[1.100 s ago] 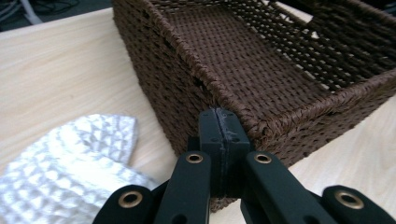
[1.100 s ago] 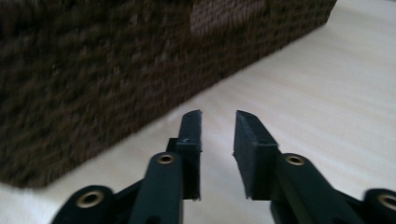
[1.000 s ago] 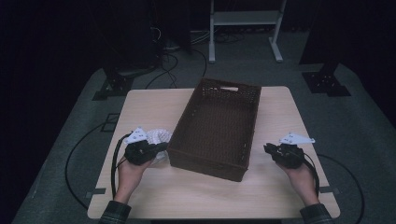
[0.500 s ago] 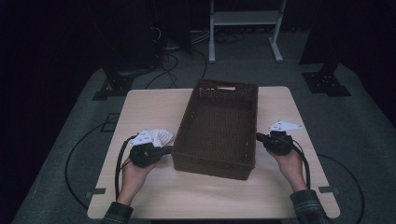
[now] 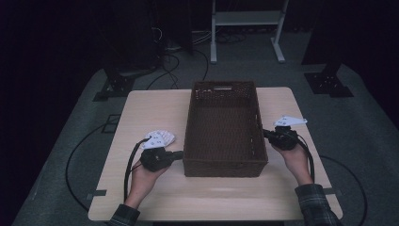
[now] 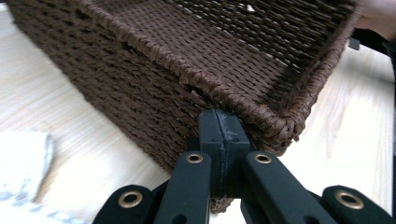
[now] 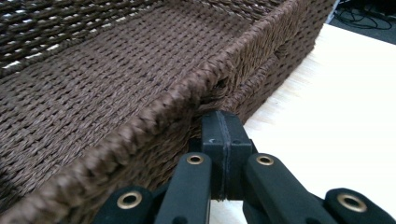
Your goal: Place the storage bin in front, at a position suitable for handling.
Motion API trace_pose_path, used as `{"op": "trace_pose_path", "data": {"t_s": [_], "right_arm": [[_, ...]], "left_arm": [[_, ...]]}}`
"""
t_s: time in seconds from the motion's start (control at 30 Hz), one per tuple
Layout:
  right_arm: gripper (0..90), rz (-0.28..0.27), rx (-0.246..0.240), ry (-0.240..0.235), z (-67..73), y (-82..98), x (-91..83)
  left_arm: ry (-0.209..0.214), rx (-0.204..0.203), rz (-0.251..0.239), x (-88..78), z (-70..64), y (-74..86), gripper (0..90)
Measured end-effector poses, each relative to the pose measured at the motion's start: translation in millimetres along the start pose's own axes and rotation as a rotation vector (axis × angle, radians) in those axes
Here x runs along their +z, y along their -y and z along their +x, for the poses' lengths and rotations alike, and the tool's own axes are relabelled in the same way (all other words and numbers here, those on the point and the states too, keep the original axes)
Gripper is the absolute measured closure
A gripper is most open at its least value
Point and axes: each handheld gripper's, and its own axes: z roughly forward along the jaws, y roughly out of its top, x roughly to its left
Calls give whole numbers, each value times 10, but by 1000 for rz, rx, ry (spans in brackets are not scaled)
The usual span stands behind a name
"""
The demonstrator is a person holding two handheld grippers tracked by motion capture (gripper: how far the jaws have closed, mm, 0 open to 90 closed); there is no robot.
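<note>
A brown wicker basket [image 5: 223,169] stands open and empty on the middle of the light wooden table [image 5: 146,113]. My left gripper [image 5: 181,154] is shut with nothing in it, its tip at the basket's left wall near the front corner. In the left gripper view its shut jaws [image 6: 219,128] meet the woven wall [image 6: 140,98] just under the rim. My right gripper [image 5: 266,135], also shut and holding nothing, sits against the right wall. In the right gripper view its tip [image 7: 222,130] lies under the basket's rim [image 7: 154,112] beside a small gap in the weave.
Bare tabletop lies on both sides of the basket and in front of it. Cables [image 5: 127,174] trail from the grippers over the table edge. Behind the table are dark stands [image 5: 117,84] and a white frame [image 5: 244,28] on the grey floor.
The basket has turned from askew to square with the table. The left gripper has moved nearer the front corner. The right gripper has moved in against the right wall.
</note>
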Motion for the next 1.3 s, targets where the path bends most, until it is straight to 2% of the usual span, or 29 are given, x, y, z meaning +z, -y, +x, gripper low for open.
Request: {"op": "trace_pose_path", "data": {"t_s": [0.17, 0.27, 0.47, 0.5, 0.73, 0.87, 1.0, 1.13, 1.2, 1.3], "right_arm": [[893, 6, 9, -11, -81, -27, 8], [893, 15, 0, 5, -115, -47, 15], [894, 18, 14, -19, -230, -55, 37], [894, 20, 12, -19, -247, -61, 33], [895, 31, 15, -16, -329, -97, 15], [895, 18, 53, -39, -432, -61, -8], [895, 11, 64, -41, -483, -46, -17], [894, 19, 67, -35, -505, -33, -19], [868, 40, 63, -8, -513, -21, -25], [811, 35, 94, 20, -552, -14, -92]], "left_arm": [[40, 15, 11, 87, -90, -34, 900], [57, 27, 16, 149, -144, -48, 900], [81, 36, 18, 230, -217, -79, 900], [95, 37, 21, 252, -238, -87, 900], [119, 49, 22, 339, -322, -122, 900], [142, 54, 19, 413, -391, -146, 900], [150, 60, 20, 453, -427, -163, 900], [154, 59, 23, 459, -437, -165, 900], [156, 62, 26, 433, -426, -152, 900], [147, 61, 28, 389, -416, -120, 859]]}}
